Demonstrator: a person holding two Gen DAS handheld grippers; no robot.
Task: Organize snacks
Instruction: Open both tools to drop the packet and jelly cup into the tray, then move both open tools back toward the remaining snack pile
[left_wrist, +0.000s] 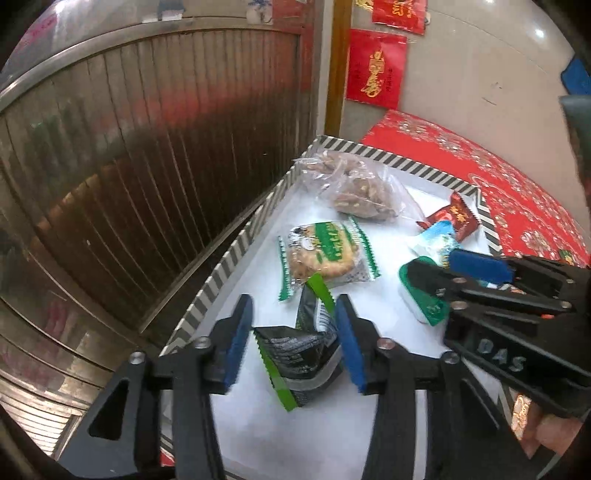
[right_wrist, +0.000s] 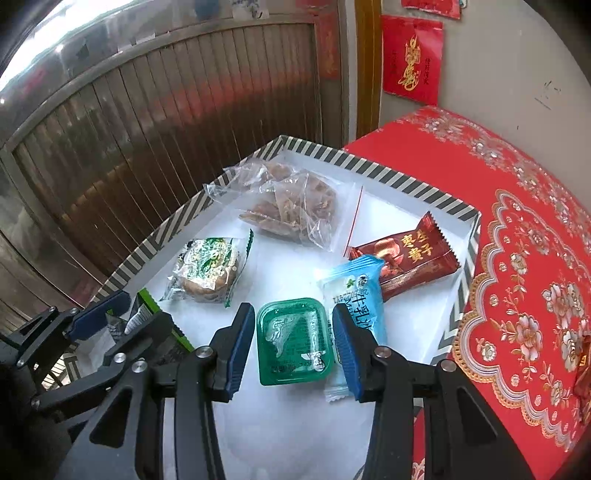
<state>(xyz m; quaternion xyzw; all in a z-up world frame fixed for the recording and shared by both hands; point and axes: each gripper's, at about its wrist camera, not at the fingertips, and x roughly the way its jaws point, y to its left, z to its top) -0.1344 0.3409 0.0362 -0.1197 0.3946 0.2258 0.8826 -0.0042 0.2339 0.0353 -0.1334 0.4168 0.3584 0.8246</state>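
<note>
A white tray with a striped rim (left_wrist: 229, 254) (right_wrist: 406, 181) holds the snacks. My left gripper (left_wrist: 293, 302) stands open around a black-and-green packet (left_wrist: 299, 354) that lies on the tray floor between its blue pads. My right gripper (right_wrist: 292, 308) is shut on a green plastic tub (right_wrist: 293, 341) (left_wrist: 424, 302). Just right of the tub lies a blue packet (right_wrist: 354, 284), partly under the right finger. A green-wrapped round cookie (left_wrist: 325, 251) (right_wrist: 207, 269), a clear bag of brown pieces (right_wrist: 295, 203) and a dark red packet (right_wrist: 406, 254) lie farther back.
A red floral cloth (right_wrist: 517, 258) covers the surface to the right of the tray. A ribbed metal shutter (left_wrist: 147, 166) rises close along the tray's left side. Red paper envelopes (right_wrist: 412, 59) hang on the wall behind. The two grippers sit side by side.
</note>
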